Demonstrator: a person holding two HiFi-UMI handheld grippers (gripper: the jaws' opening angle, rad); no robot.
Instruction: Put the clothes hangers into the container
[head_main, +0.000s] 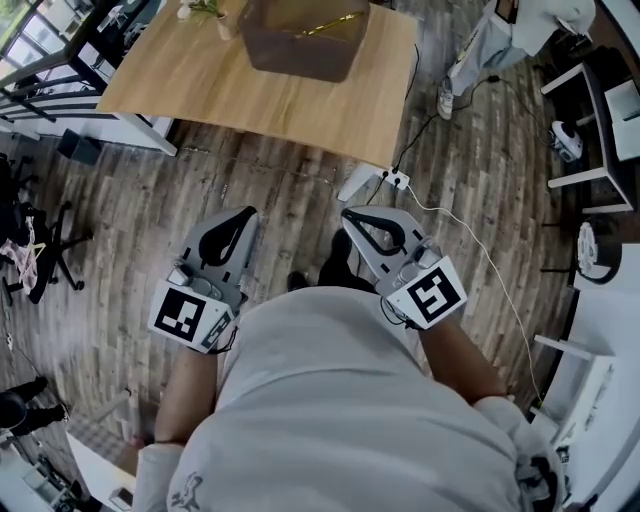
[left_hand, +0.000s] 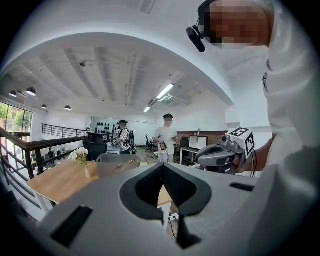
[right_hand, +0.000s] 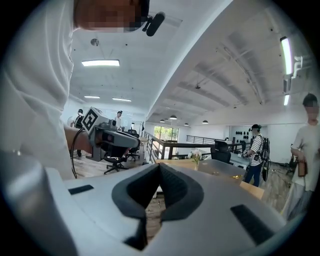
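Overall: the person stands on a plank floor, well back from the surface, with one gripper in each hand, both held close in front of the body.
Left gripper: clenched, its jaws meeting at the tips with nothing between them; its own view shows only the empty dark hollow behind the tips.
Right gripper: clenched too and holding nothing, tips together in its own view.
Spacing: the two grippers sit side by side and apart, both pointing toward the surface; each appears in the other's view.
Container: a brownish, see-through bin that stands on the far part of the wooden surface, well away from both grippers.
Hanger: a thin gold-coloured piece lies inside the container, near its top; too small to tell more.
Flowers: just beside the container, on the same surface.
Power strip: white, on the floor by the near corner of the surface, with a cable trailing off.
Bystander: stands beyond the surface's right end.
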